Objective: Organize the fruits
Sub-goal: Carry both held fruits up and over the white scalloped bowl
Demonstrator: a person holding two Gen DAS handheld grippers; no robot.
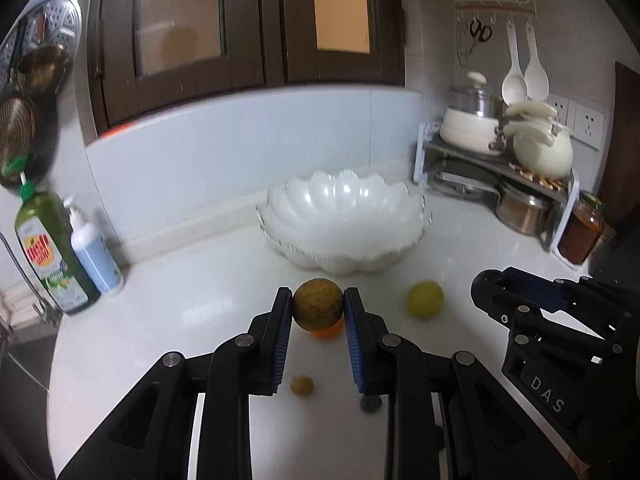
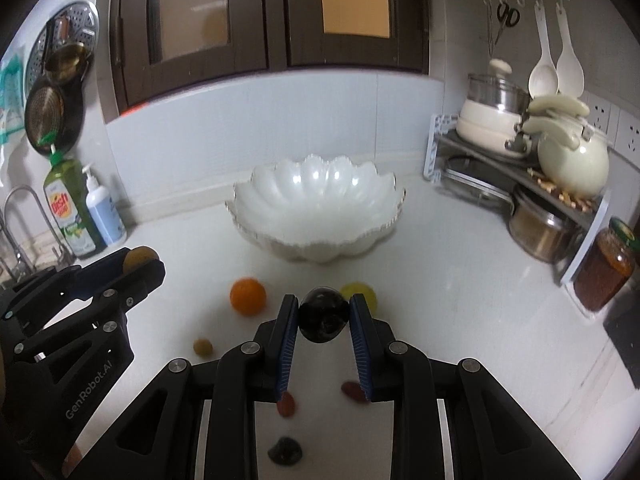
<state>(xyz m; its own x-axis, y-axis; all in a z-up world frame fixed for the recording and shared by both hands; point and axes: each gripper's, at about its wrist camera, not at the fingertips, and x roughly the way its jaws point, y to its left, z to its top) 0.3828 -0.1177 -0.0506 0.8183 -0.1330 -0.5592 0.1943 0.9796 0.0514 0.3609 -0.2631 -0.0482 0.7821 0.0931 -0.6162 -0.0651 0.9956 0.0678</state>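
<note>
Left claw [image 1: 318, 308] grips speckled round fruit [image 1: 317, 304]; right claw [image 2: 324, 316] glossy dark plum [image 2: 323, 315].

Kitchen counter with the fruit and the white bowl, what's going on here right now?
A person is sorting fruit with a hand-held gripper in each hand. The left hand-held gripper is shut on a brownish-green round fruit, and the right hand-held gripper is shut on a dark, almost black fruit; both are held above the counter. The scalloped white bowl just beyond holds nothing visible. An orange, a yellow-green fruit and a few small pieces lie loose on the white countertop.
</note>
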